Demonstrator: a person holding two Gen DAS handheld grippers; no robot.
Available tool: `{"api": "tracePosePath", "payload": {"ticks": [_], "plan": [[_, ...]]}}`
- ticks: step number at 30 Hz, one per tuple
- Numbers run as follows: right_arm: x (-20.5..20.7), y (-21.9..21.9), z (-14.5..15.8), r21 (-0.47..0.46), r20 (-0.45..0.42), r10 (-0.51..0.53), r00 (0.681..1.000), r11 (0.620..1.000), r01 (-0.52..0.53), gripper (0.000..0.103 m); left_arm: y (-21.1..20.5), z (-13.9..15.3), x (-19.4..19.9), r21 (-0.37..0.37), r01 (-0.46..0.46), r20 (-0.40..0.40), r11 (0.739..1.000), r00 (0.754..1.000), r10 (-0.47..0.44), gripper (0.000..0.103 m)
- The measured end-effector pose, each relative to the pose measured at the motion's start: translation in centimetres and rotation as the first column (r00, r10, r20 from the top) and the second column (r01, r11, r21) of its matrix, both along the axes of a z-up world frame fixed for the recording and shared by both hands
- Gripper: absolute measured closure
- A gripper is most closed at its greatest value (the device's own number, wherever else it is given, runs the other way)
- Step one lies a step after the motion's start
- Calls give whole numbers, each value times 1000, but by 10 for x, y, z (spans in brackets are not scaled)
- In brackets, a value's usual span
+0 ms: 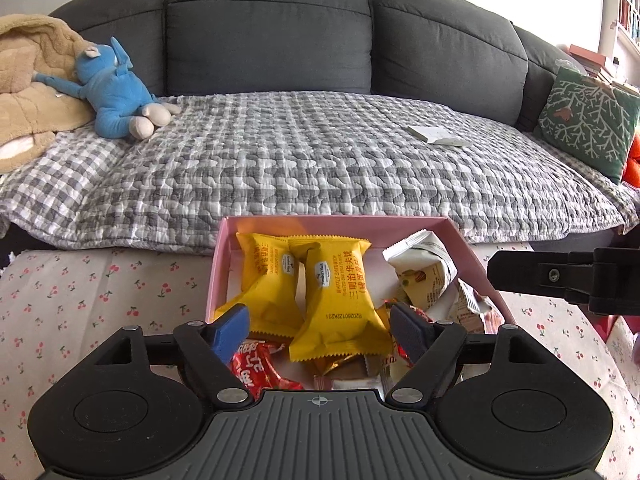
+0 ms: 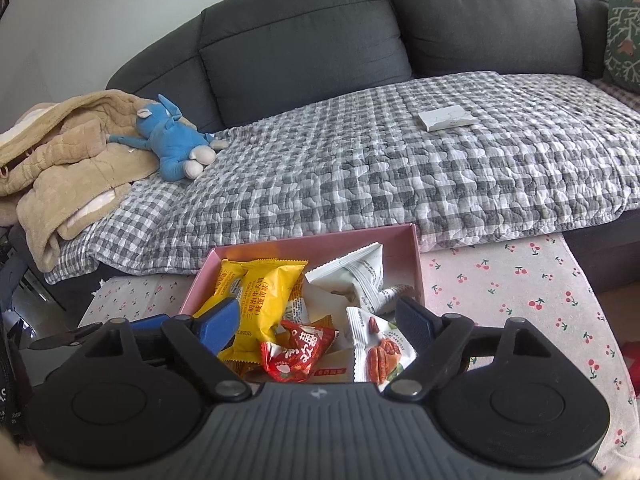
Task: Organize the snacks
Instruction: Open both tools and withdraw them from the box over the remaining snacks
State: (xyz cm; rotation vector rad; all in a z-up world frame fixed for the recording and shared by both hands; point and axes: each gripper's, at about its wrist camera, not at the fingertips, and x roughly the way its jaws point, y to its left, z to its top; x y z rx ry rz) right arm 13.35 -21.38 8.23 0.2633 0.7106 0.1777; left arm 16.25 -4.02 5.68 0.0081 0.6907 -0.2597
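**A:** Start closest to you. What are your claws doing?

**B:** Both hover over the near end of the pink box (image 1: 452, 227), which I'll use as my landmark. My left claw (image 1: 320, 330) has its blue pads spread apart with nothing pressed between them; a yellow wafer packet (image 1: 338, 300) lies under the gap, loose in the box. My right claw (image 2: 316, 320) stands apart too, above a red packet (image 2: 298, 354) and a white pecan packet (image 2: 378, 348) at the box's near edge. Neither claw holds anything.

**A:** And the snacks themselves?

**B:** All the ones I can see are inside the box: two yellow packets side by side in its left half, crumpled white packets (image 1: 424, 266) in its right half, red and gold wrappers at the near end (a jumble, not sorted by kind).

**A:** So which step is this?

**B:** I'd judge it a pause between grasps: snacks gathered, claws empty over the pile. Next I'd choose one packet, lower a claw so the pads straddle it, and close gently, since the wrappers are slick and puffy.

**A:** Beyond the box?

**B:** The box sits on the cherry-print desk (image 2: 520, 292). Behind the box runs the sofa (image 1: 280, 32) with its checked quilt (image 1: 320, 152); far left of the box lies a blue plush toy (image 1: 116, 92).
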Motion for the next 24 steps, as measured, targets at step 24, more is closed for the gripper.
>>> {"api": "tracePosePath", "payload": {"ticks": [24], "plan": [[-82, 32, -14, -113, -12, 43, 999, 993, -44, 2, 44, -20, -97, 124, 52, -44, 991, 998, -47, 8]]}}
